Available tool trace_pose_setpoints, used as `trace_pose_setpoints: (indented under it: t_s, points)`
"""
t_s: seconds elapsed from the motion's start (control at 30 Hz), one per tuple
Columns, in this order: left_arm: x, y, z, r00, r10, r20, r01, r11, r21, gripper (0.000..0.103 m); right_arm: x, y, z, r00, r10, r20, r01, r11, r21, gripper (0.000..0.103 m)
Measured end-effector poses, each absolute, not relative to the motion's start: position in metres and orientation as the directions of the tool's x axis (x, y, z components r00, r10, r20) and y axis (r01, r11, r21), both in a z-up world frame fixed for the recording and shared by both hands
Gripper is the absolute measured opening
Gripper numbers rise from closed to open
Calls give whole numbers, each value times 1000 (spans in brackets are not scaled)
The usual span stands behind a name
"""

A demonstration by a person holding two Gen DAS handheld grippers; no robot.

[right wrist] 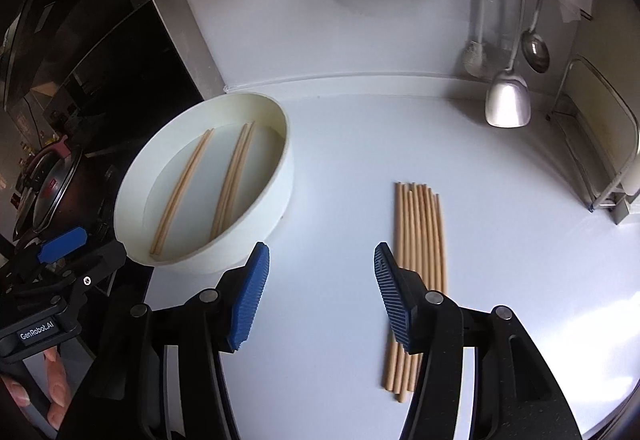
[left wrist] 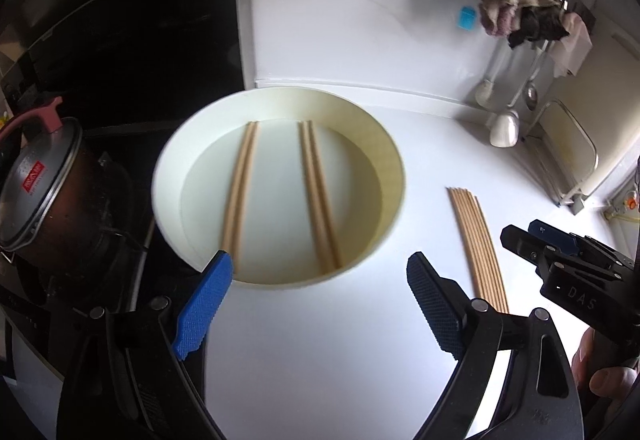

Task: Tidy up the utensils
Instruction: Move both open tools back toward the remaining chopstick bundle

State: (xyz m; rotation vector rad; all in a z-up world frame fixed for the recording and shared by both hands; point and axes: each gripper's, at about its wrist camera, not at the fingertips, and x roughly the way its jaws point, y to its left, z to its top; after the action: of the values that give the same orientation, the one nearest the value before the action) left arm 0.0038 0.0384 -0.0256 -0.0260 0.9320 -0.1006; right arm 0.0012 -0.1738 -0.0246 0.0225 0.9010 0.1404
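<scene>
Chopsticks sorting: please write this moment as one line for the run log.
left gripper: open, empty | right gripper: open, empty | round tray: two chopstick pairs | loose chopsticks: on counter

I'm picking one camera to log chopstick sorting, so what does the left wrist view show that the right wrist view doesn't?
Only the left wrist view shows the lidded pot clearly, plus the right gripper from outside. Only the right wrist view shows the loose chopsticks on the counter end to end. Both show the round white tray holding two chopstick pairs, and the hanging ladle.
</scene>
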Motion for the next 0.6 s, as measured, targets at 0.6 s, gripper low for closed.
trace_pose_setpoints:
  t_s: [0.6]
  points:
    - [-7, -76, -78, 494, -172, -852, 216, 974, -72, 90, -45, -310, -77, 589, -12, -808, 94, 994, 54, 58]
